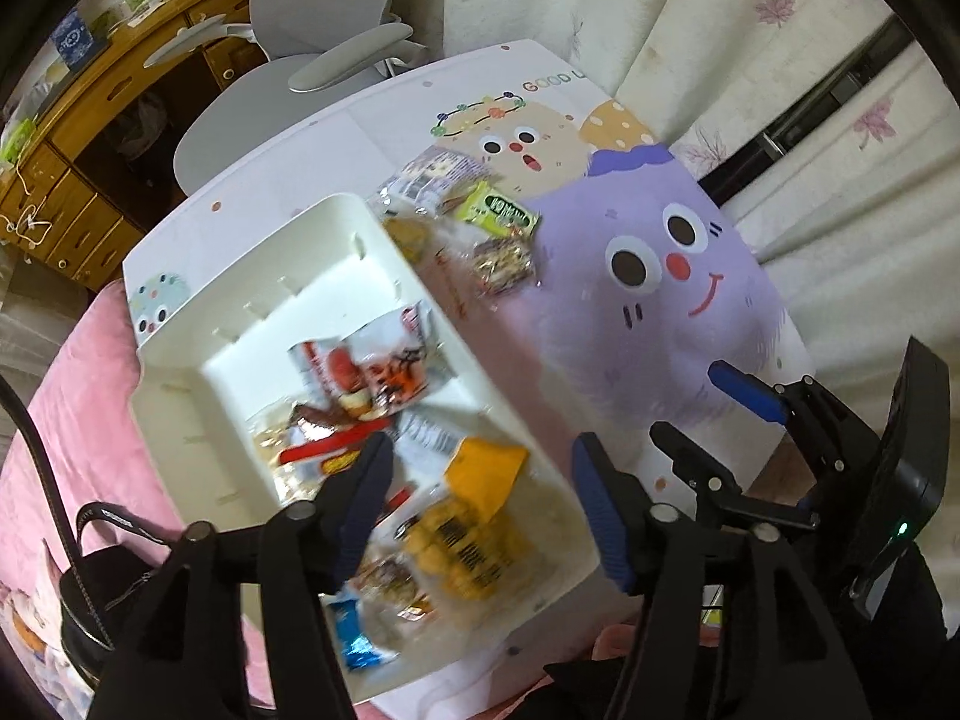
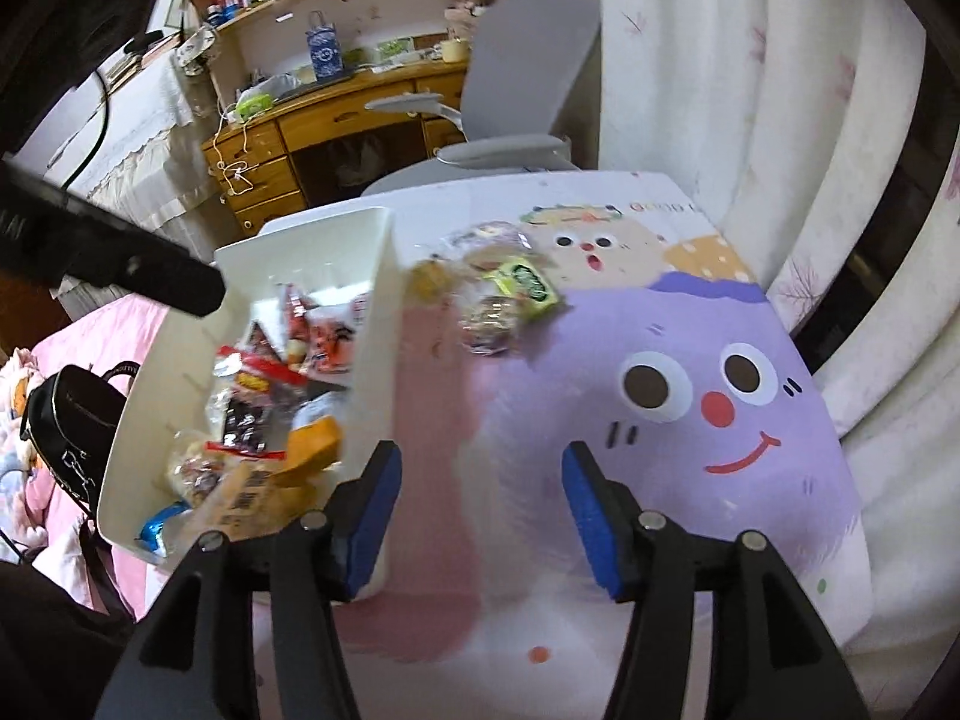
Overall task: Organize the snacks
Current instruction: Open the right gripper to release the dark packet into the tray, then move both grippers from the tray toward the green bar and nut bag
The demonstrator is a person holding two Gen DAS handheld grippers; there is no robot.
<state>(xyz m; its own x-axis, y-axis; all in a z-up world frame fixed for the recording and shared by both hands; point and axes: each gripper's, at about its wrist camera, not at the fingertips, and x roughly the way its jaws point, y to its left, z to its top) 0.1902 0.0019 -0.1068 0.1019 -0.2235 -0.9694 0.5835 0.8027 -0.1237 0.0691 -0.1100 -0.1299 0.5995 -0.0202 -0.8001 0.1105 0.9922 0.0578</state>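
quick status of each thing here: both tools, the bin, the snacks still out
left tool: open, empty, over the bin
right tool: open, empty, over the table
white plastic bin: upright, partly filled with snack packets
green snack packet: loose on the table, outside the bin
brown snack packet: loose beside the green one

White bin [image 1: 336, 228] smooth plastic; snack packets [image 1: 372, 372] glossy, probably foil.

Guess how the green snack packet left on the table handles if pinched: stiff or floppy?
The green snack packet is probably floppy: it looks like a thin, flat film pouch. It is likely light, being small beside the white bin. Its glossy wrap may slip between the pads, and pushing could slide it across the smooth table.
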